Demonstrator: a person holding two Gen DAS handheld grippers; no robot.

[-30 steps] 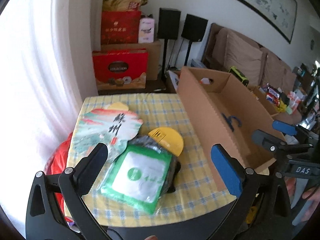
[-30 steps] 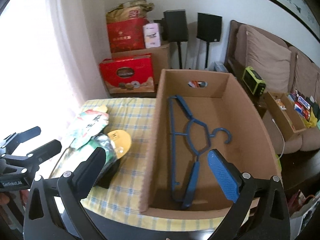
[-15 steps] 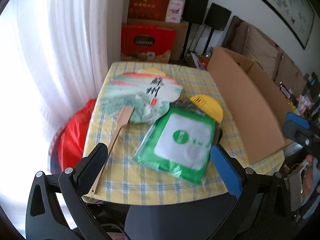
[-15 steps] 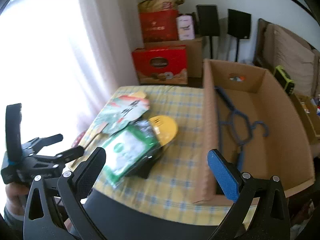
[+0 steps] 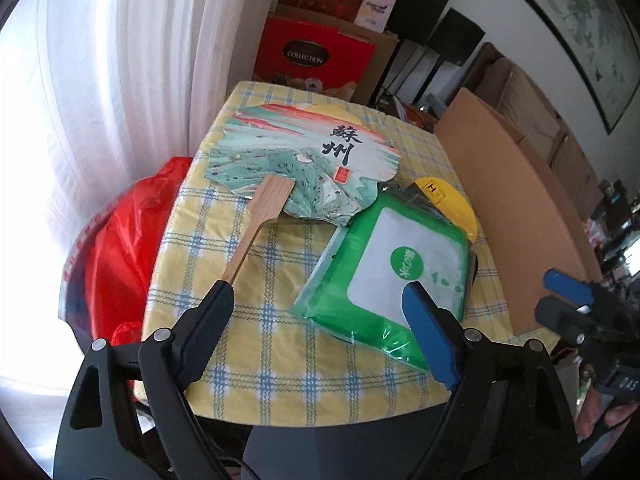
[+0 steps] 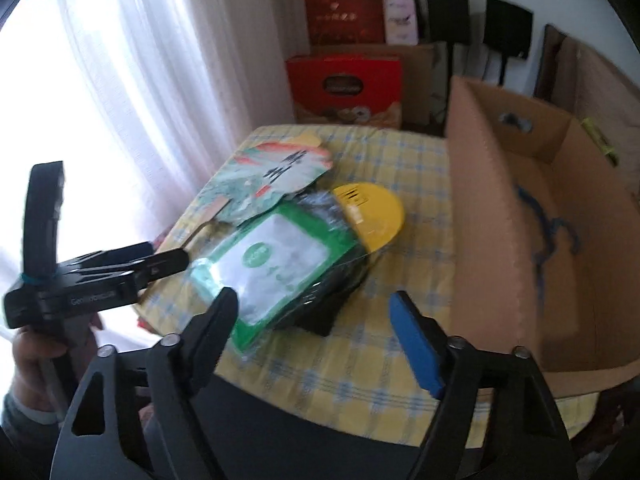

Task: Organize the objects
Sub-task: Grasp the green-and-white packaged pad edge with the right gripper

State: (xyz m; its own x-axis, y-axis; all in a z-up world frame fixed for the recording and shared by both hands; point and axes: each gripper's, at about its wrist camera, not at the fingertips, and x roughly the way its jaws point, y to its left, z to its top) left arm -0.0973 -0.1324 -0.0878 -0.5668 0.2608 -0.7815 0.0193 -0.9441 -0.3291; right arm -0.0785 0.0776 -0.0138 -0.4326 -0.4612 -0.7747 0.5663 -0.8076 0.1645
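Only the right view is showing the box's [image 6: 516,216] inside, one blue hanger [image 6: 548,232] lying there. Both tools, left [image 5: 316,304] and right [image 6: 312,312], are narrowing empty above the surface [image 5: 280,352]; one fan [image 5: 304,160], one green packet [image 5: 396,268] lying ahead.

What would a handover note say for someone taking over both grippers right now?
Left gripper: jaws have just been closing, still open, nothing between them, above the tablecloth near the fan's handle.
Right gripper: jaws have just been closing, still open, empty, facing the green packet.
On the table: painted fan, green packet over a black item, yellow disc.
Done: blue hanger lies in the cardboard box.
Left: the fan, packet, black item and disc, probably into the box.
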